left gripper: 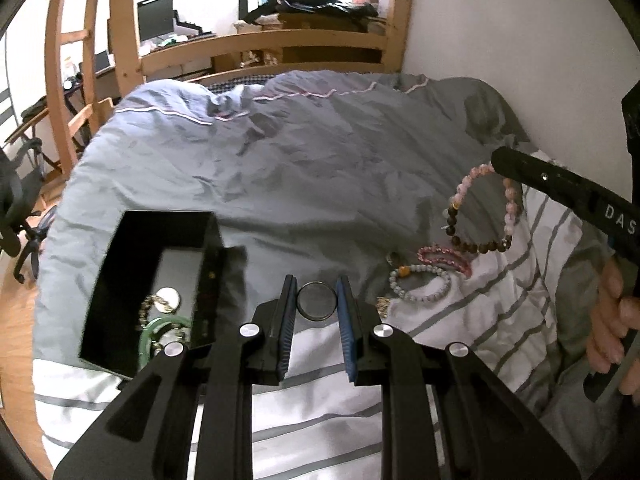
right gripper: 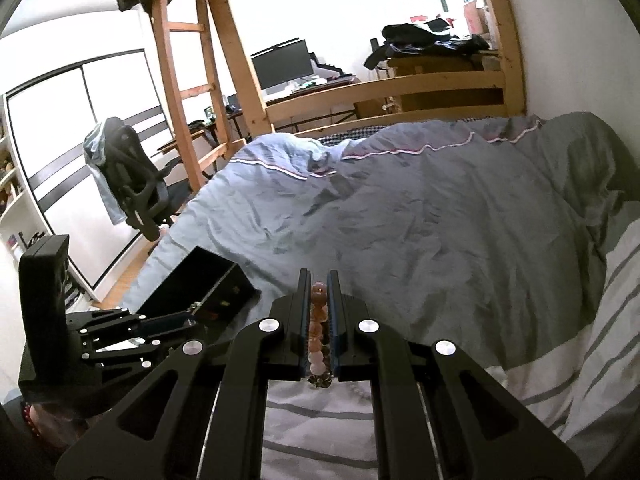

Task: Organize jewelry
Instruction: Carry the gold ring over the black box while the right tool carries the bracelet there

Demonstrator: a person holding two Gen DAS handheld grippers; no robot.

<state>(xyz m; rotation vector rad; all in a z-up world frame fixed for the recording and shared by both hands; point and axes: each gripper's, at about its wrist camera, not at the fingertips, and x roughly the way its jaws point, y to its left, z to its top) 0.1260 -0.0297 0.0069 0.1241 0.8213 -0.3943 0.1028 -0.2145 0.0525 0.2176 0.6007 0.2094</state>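
1. Left gripper (left gripper: 316,300): jaws nearly together, clenched on a dark ring (left gripper: 316,301). The ring stood upright between the ribbed pads, its open face turned toward the wrist camera, pinched across its width.
2. Right gripper (right gripper: 319,312): clamped tight on a beaded bracelet (left gripper: 482,208). From its own camera the beads ran in a row down the slot between the pads. From the left wrist view the loop dangled free below the fingertips, clear of the bedding.
3. Key relation: the black box (left gripper: 120,280) lay just left of the left gripper and a little below it, lid raised at the far side, mouth upward. The left hand was plainly nearer, and I judged the ring would go in with a short move leftward. The right would have to cross the whole pile.
4. Box: rigid, glossy black walls, pale lining. Already inside were a green bangle (left gripper: 160,330), a round silvery disc (left gripper: 168,298) and a dull chain.
5. Left lying on the striped sheet (left gripper: 480,320), right of the left gripper: a pale grey bead bracelet (left gripper: 420,284) and a pink braided band (left gripper: 444,256), close together.
6. The held bracelet was part pink glassy beads, part dark brown wooden-looking ones. Grey duvet (left gripper: 300,168) soft and creased.
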